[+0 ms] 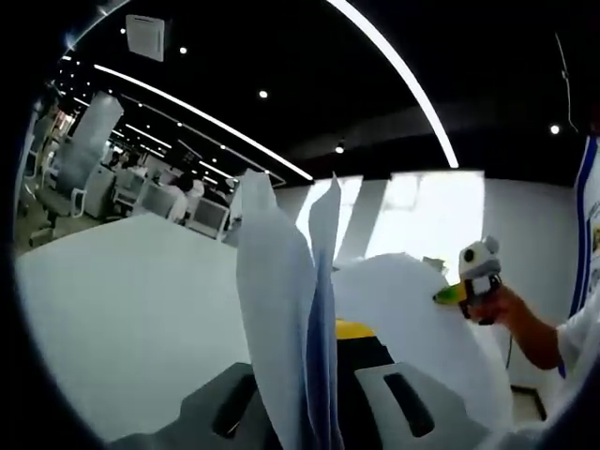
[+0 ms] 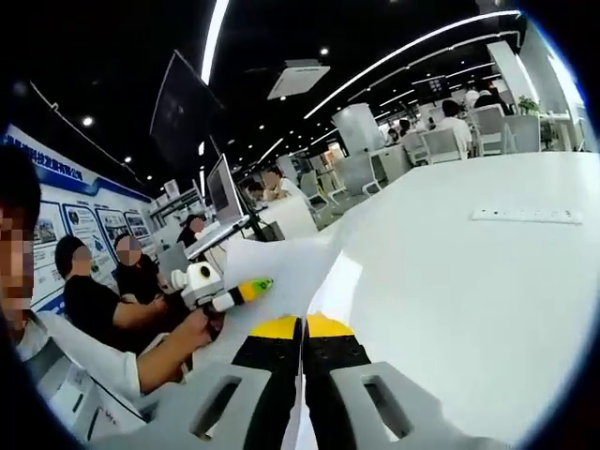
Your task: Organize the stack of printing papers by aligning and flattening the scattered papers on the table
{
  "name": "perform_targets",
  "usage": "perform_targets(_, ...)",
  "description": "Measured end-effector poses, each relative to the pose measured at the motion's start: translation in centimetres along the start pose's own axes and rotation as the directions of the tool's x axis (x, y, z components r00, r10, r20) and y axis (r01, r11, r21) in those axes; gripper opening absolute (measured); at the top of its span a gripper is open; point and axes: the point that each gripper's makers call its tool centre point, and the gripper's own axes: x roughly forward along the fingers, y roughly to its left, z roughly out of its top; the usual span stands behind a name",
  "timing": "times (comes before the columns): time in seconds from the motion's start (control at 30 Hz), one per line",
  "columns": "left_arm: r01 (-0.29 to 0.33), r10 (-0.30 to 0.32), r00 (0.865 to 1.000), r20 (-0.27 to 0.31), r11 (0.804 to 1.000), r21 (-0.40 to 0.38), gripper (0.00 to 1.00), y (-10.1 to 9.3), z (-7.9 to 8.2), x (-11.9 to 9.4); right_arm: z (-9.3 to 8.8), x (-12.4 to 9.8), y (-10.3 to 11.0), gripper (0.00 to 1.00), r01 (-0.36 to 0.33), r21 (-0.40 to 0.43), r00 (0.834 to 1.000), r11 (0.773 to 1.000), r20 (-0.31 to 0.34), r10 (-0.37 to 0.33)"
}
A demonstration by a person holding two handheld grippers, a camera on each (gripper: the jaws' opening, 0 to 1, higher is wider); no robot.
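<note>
White papers (image 1: 281,309) stand upright, edges fanned, above the table (image 1: 122,309).

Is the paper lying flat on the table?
No, the paper stands up on edge, pinched in the left gripper, above the white table.

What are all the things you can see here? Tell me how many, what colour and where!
papers: several sheets, white, standing on edge, pinched in both tools
table: one, white, under the papers
chairs: several, pale, far side of the room
ceiling light strips: several, white, overhead
people: a few, dark tops, in the background of the right gripper view
left tool: one, yellow-green tips, shut on the papers
right tool: one, yellow tips, black jaws, shut on the papers
</note>
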Motion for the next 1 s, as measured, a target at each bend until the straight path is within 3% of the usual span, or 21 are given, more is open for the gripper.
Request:
perform_targets(0.57, -0.003, 0.003, 1.0, 0.001, 0.998, -0.058, 0.11, 0.4, 0.1, 0.0, 0.1, 0.8, 0.1, 0.0, -0.001, -0.023, 1.0, 1.0, -0.002, 0.001)
perform_targets(1.0, -0.009, 0.009, 1.0, 0.006, 0.998, -0.059, 0.11, 0.2, 0.1, -0.1, 0.3, 1.7, 0.7, 0.0, -0.035, -0.021, 0.999, 0.999, 0.007, 0.035)
